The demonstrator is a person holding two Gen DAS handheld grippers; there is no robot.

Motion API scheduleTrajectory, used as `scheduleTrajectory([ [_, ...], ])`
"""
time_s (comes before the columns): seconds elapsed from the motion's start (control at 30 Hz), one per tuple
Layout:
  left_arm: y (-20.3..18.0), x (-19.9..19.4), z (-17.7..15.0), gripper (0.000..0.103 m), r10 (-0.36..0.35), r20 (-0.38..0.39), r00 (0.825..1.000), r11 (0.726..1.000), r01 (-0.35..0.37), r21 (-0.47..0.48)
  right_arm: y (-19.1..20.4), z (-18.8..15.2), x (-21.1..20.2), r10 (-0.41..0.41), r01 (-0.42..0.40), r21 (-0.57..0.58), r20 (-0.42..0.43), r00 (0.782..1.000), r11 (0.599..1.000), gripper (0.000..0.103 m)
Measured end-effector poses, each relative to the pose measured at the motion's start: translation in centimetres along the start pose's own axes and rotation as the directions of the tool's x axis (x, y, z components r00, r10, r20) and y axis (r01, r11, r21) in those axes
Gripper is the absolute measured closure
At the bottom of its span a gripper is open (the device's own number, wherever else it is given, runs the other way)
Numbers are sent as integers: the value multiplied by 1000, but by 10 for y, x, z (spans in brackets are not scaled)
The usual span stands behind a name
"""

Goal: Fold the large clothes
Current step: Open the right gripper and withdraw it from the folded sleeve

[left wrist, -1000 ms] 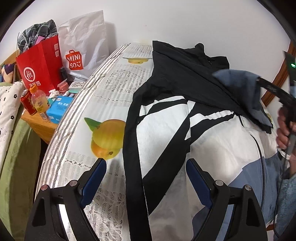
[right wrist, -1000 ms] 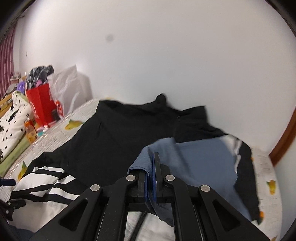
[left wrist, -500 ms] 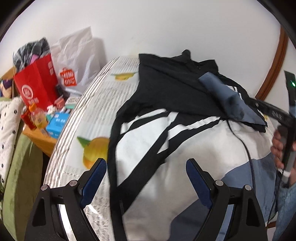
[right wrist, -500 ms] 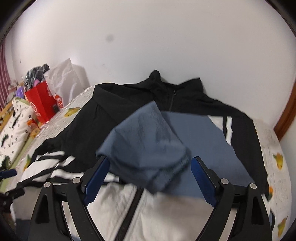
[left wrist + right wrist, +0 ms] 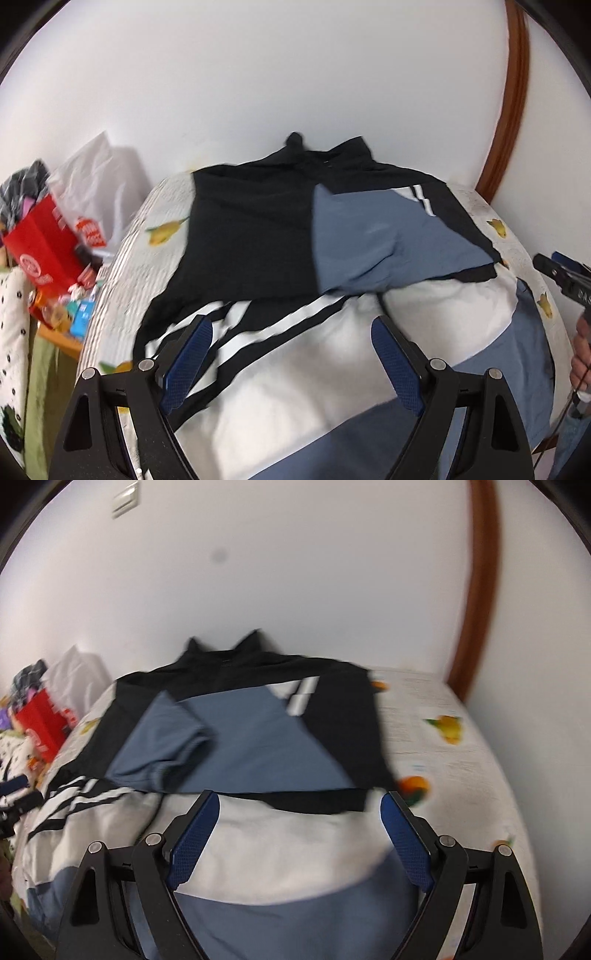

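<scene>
A large black, white and blue-grey jacket [image 5: 251, 240] lies spread on the bed, collar toward the wall. Its blue-grey sleeve [image 5: 369, 240] lies folded across the black chest, also seen in the right wrist view as the sleeve [image 5: 240, 738] on the jacket [image 5: 340, 716]. My left gripper [image 5: 291, 325] hovers open over the striped and white part, nothing between its fingers. My right gripper [image 5: 301, 797] hovers open over the white panel below the folded sleeve, holding nothing. The right gripper's tip [image 5: 565, 273] shows at the right edge, with a hand [image 5: 581, 354] below it.
The bed sheet [image 5: 125, 266] has a fruit print and stretches bare to the jacket's right [image 5: 443, 775]. Left of the bed are a red bag [image 5: 40, 243], a white bag [image 5: 96, 184] and a cluttered bedside table [image 5: 62, 332]. A wooden frame [image 5: 513, 92] runs up the wall.
The right gripper opened and let go of the blue sleeve, which now lies flat across the black chest. Both grippers drew back from the wall and rose a little.
</scene>
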State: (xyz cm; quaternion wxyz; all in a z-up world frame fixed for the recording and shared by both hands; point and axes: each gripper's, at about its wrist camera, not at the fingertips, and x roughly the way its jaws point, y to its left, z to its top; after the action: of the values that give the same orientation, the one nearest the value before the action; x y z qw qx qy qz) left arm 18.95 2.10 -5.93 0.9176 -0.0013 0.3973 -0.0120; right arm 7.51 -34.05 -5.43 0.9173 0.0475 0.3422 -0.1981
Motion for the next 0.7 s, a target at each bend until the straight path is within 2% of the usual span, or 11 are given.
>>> scheduleTrajectory([
  [0.13, -30, 14, 20, 16, 5, -22, 1000, 999, -4, 37, -35, -3, -7, -45, 45, 25, 6, 999, 999, 27],
  [0.2, -42, 19, 25, 16, -6, -37, 999, 999, 8, 51, -51, -4, -9, -58, 58, 38, 4, 998, 998, 28],
  [0.4, -74, 40, 39, 16, -32, -61, 998, 996, 37, 85, -71, -2, -16, -81, 80, 27, 17, 997, 996, 29],
  [0.47, -81, 49, 42, 16, -43, -67, 997, 996, 48, 76, -77, -2, -14, -62, 61, 27, 19, 998, 998, 29],
  [0.6, -93, 67, 46, 16, -91, -89, 992, 992, 98, 79, -89, -3, 2, -79, 79, 29, 4, 997, 996, 29],
  [0.7, -102, 84, 48, 16, -119, -99, 988, 988, 128, 88, -96, -2, 12, -59, 59, 40, -2, 998, 997, 29],
])
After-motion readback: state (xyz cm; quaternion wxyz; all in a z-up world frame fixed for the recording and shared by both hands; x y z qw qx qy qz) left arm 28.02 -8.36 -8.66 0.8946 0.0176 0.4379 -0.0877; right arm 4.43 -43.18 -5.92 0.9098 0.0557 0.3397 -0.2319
